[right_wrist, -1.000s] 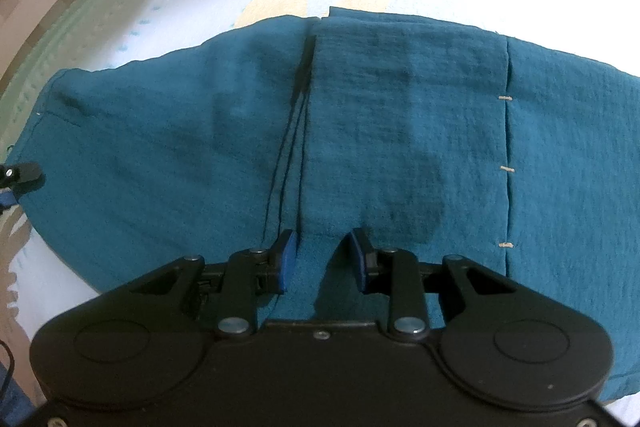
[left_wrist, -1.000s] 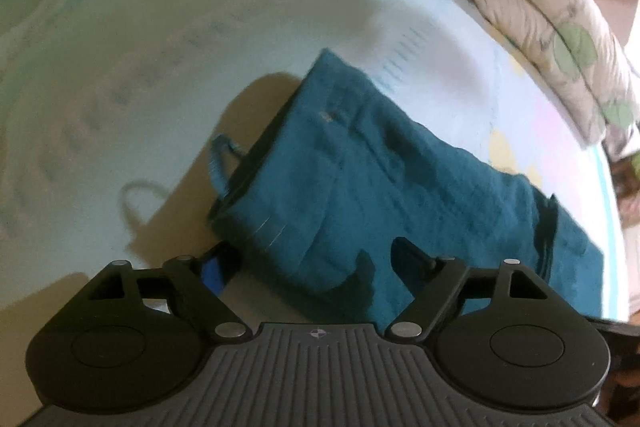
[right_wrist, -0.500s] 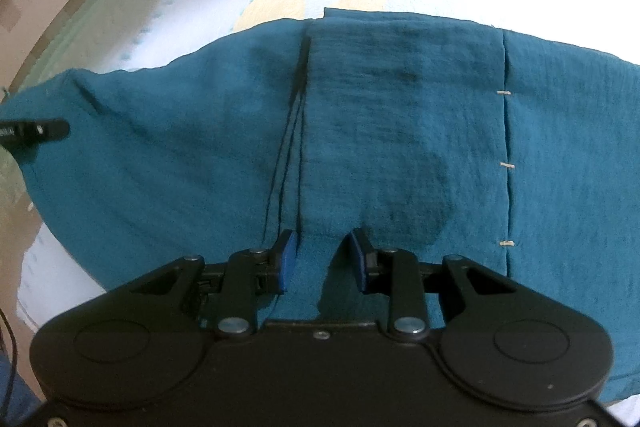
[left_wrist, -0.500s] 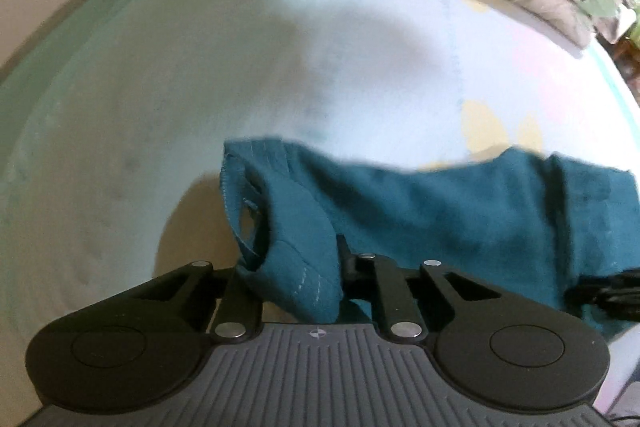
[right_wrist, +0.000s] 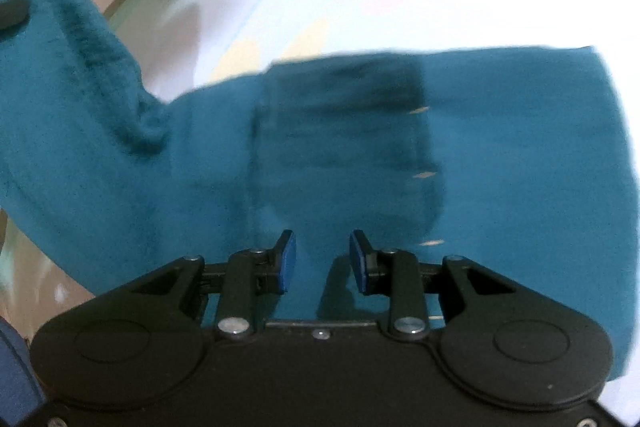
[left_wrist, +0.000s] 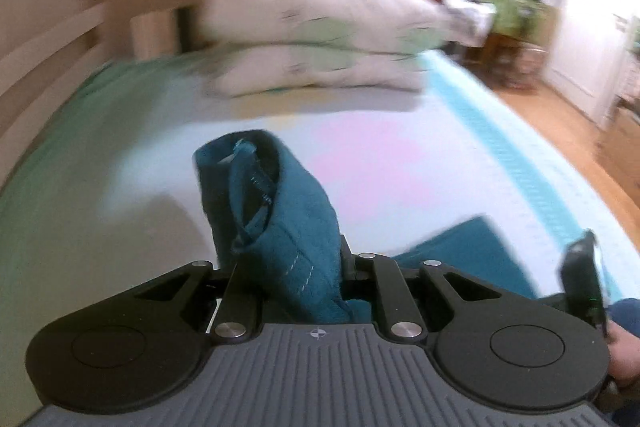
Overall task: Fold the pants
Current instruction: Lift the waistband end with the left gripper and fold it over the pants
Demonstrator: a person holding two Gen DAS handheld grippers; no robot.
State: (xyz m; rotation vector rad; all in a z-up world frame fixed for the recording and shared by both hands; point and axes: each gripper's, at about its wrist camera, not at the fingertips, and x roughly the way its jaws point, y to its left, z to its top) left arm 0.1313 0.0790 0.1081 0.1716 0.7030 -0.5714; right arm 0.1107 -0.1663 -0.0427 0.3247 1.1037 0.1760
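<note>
Teal pants (right_wrist: 360, 147) lie spread on a bed. My left gripper (left_wrist: 288, 267) is shut on one end of the pants (left_wrist: 276, 219) and holds it lifted above the bed, the cloth bunched up between its fingers. In the right wrist view that lifted end (right_wrist: 60, 75) rises at the left. My right gripper (right_wrist: 322, 261) is open, its blue pads just over the near edge of the flat cloth, holding nothing. The right gripper also shows in the left wrist view (left_wrist: 582, 279) at the right edge.
The bed sheet (left_wrist: 380, 163) is pale with pink and teal patches. Stacked floral pillows (left_wrist: 320, 39) lie at the bed's head by a wooden frame (left_wrist: 60, 39). Wooden floor (left_wrist: 580, 139) and furniture are to the right.
My left gripper closed on the pants end and lifted it up and over towards the right. The right gripper stayed open in place on the cloth.
</note>
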